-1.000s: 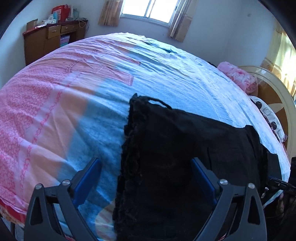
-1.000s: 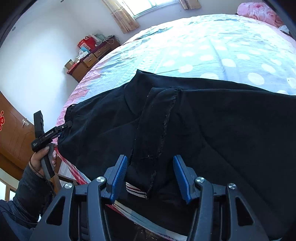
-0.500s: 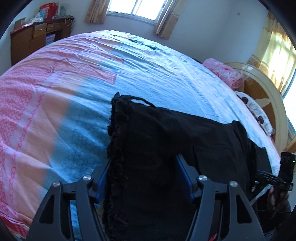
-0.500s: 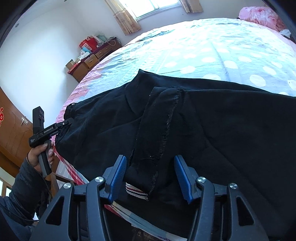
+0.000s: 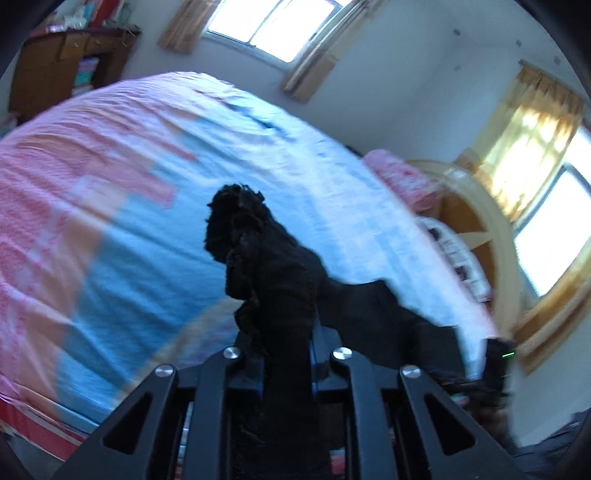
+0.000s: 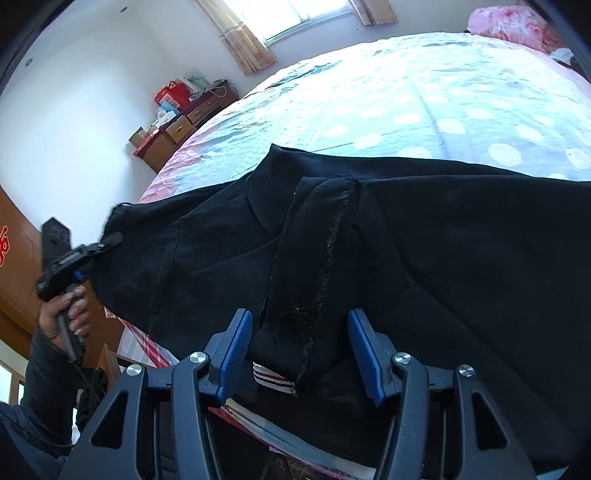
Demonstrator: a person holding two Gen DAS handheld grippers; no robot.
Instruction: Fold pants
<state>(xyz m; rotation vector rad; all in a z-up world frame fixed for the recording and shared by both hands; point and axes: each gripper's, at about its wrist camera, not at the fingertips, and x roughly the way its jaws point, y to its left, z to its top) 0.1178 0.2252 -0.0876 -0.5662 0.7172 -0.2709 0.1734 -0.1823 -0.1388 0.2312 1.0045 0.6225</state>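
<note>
The black pants (image 6: 424, 240) lie along the near edge of the bed. My left gripper (image 5: 286, 354) is shut on one end of the pants (image 5: 273, 280), which bunches up between its fingers and is lifted off the bed. That gripper also shows at the left of the right wrist view (image 6: 79, 254), clamped on the cloth's corner. My right gripper (image 6: 301, 350) is open, its blue pads (image 6: 236, 350) on either side of a folded seam with a striped label (image 6: 273, 380).
The bed (image 5: 110, 229) has a pink and blue patterned cover. A pink pillow (image 6: 517, 22) and wooden headboard (image 5: 491, 236) lie at the far right. A wooden dresser (image 6: 177, 129) with boxes stands by the far wall under a window.
My left gripper has closed on the pants' end and lifted it, gathering the cloth into a bunch. My right gripper has stayed open over the seam, barely moving.
</note>
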